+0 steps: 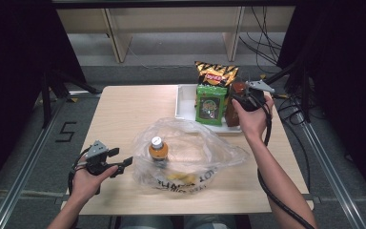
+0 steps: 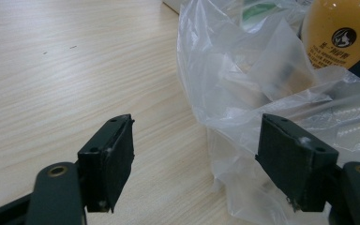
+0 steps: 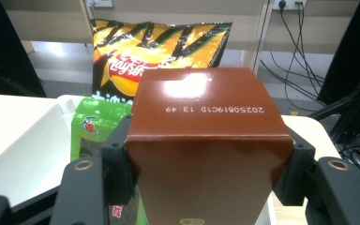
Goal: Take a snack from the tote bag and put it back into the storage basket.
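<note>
My right gripper [image 1: 240, 98] is shut on a brown box [image 3: 206, 154], its jaws pressing both sides; the box [image 1: 233, 107] stands at the right end of a white tray [image 1: 185, 100]. Beside it in the tray stand a green snack pouch [image 1: 211, 105] and a yellow-black chip bag [image 1: 215, 74]. A clear plastic bag [image 1: 190, 157] lies on the table, holding an orange juice bottle [image 1: 157, 150] with a white cap. My left gripper [image 1: 124, 164] is open at the bag's left edge, with a fold of the plastic bag [image 2: 243, 122] reaching between its jaws near the right fingertip [image 2: 290, 161].
The wooden table [image 1: 124, 109] has bare surface at the left and back left. Wooden furniture legs and cables stand on the floor beyond the table. Metal rails run along both sides on the floor.
</note>
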Tool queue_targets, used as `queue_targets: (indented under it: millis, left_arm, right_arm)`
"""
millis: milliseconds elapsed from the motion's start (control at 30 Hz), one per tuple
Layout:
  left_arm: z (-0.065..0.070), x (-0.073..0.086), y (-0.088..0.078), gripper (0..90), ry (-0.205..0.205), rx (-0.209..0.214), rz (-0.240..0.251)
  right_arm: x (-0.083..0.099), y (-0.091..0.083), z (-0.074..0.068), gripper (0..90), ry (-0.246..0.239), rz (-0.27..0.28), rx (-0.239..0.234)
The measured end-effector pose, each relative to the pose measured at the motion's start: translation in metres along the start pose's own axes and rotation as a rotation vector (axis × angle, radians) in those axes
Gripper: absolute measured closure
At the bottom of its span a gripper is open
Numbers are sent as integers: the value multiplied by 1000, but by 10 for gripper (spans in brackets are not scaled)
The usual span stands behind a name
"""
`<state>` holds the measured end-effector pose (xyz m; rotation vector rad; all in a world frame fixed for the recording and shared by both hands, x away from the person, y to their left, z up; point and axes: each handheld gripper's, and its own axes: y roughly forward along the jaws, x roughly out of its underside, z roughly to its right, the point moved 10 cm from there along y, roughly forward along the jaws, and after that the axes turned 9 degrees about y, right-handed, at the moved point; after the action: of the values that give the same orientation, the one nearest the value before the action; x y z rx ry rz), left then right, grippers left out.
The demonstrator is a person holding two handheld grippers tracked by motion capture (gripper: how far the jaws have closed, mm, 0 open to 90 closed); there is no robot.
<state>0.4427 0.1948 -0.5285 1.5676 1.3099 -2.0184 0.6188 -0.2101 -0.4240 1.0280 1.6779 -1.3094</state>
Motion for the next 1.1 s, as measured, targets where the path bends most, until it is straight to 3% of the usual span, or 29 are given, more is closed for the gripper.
queue_targets:
  millis: [300, 367, 500, 567, 700, 800, 833, 1100]
  left_arm:
    - [1, 0, 1, 268, -10, 3, 0]
    - [1, 0, 1, 268, -10, 2, 0]
    - [0, 0, 0, 268, 1, 2, -2]
    - [0, 0, 0, 268, 1, 2, 0]
    - [0, 0, -1, 268, 3, 1, 0]
    - [-1, 0, -1, 267, 1, -1, 0]
    - [-1, 0, -1, 267, 1, -1, 0]
    - [0, 0, -1, 267, 1, -3, 0]
  right_arm:
    - [8, 4, 0, 386, 25, -27, 5]
    - [8, 5, 3, 386, 1, -18, 16]
    - [12, 5, 2, 385, 42, -39, 20]
    - [11, 7, 4, 384, 16, -30, 13]
    - [15, 6, 4, 377, 44, -44, 26]
    - [14, 7, 6, 372, 35, -32, 32]
    - [12, 7, 7, 370, 6, -26, 23]
    - [3, 1, 4, 355, 7, 3, 23]
